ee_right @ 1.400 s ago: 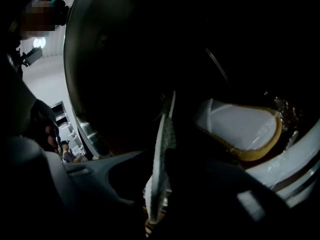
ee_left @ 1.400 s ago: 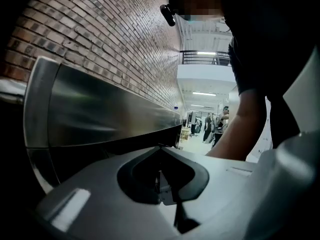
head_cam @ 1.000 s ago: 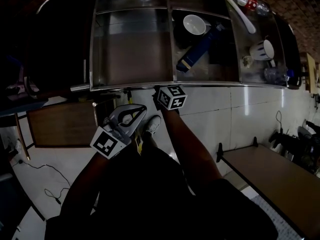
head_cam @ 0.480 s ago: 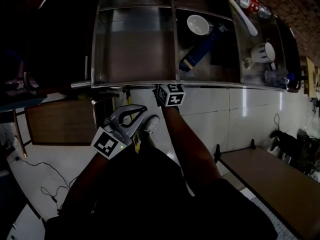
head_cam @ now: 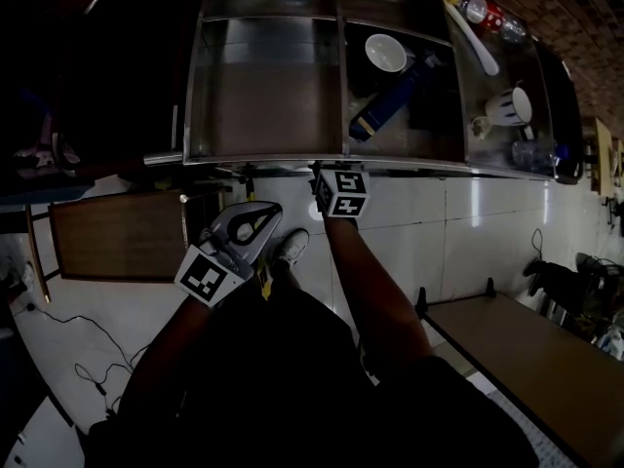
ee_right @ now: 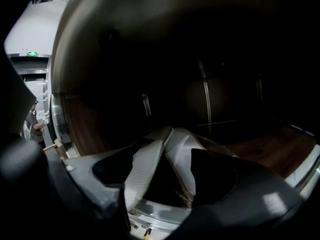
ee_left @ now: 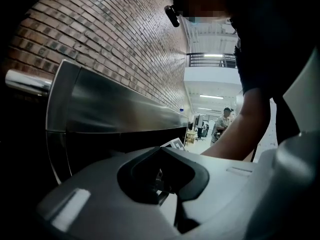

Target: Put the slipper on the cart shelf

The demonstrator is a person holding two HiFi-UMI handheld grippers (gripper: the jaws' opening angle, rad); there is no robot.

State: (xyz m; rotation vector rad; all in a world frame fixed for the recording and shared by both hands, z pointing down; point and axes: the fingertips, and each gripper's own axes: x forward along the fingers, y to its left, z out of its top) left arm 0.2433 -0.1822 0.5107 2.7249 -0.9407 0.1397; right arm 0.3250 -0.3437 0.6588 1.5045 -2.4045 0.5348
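- While spread wide, having just been opening, right tool (ee_right: 165, 156): jaws apart, pads pressing on nothing; pale slipper (ee_right: 145, 171) between them, free.
- Slipper location: inside the lower shelf (ee_right: 265, 151) of the cart (head_cam: 263, 160), close behind the front rim, apparently resting there; not visible from the head view.
- Left tool (head_cam: 265, 214): jaws together, empty, held outside the cart, apart from the slipper.
- Task status, by judgement: placement and release apparently done; remaining, only withdrawal of the right tool and perhaps a check for full seating behind the rim.
- Slipper: two pale bands meeting in a peak, one finely woven in texture, the other smooth; probably soft and light.
- Lower shelf: wood-coloured floor, dark interior, thin bright metal uprights.
- Cart: shiny steel, rounded rim; top tray (head_cam: 263, 96) wood-lined, carrying a white bowl (head_cam: 386, 53), a blue box (head_cam: 390, 96) and a mug (head_cam: 507, 107).
- Floor (head_cam: 487, 213): pale glossy tiles.
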